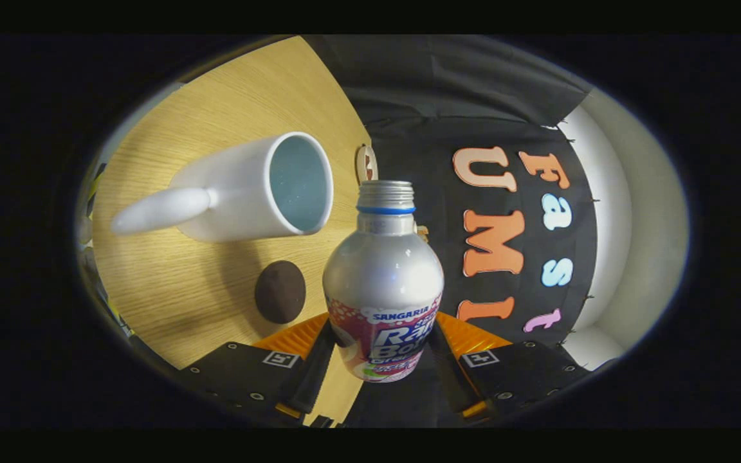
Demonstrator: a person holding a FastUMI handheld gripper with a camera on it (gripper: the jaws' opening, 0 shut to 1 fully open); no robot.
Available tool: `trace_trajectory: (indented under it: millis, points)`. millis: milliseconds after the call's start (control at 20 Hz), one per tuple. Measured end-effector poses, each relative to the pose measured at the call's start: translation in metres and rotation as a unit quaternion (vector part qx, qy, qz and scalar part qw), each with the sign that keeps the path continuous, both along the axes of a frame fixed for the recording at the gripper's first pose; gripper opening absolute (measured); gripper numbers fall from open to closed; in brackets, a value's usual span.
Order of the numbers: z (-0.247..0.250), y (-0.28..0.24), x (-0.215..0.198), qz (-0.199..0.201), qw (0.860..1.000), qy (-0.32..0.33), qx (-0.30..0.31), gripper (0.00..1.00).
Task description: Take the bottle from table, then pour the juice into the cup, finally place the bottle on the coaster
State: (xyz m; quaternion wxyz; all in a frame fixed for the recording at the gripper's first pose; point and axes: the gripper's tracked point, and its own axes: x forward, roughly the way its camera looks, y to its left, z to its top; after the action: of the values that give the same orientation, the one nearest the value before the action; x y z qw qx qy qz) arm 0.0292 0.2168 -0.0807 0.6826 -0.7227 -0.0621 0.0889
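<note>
Glossy metal bottle (pixel 383 270), smooth perhaps ceramic cup (pixel 251 190), wood-grain table (pixel 171 296).

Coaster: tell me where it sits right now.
In the gripper view the dark round coaster lies on the wooden table, just below the white cup and left of the bottle clamped in the hand-held gripper.

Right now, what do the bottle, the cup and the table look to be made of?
The bottle, held between the gripper's fingers, looks like brushed metal, probably aluminium: silvery sheen, threaded open neck, printed wrap low down. The cup seems glazed white ceramic or possibly plastic: thick smooth wall and handle. The table shows pale wood grain, perhaps laminate.
</note>
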Motion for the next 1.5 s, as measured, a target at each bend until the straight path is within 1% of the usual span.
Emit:
trace_trajectory:
  millis: [250, 450, 750, 1500]
  points:
    - [-0.001, -0.001, -0.002, 0.000, 1.000, 0.001, -0.017, 0.76]
    - [0.004, -0.002, -0.001, 0.000, 0.998, -0.014, -0.054, 0.76]
    - [0.005, -0.003, 0.001, 0.000, 0.996, -0.024, -0.089, 0.77]
    - [0.011, 0.001, 0.001, 0.006, 0.990, -0.029, -0.138, 0.76]
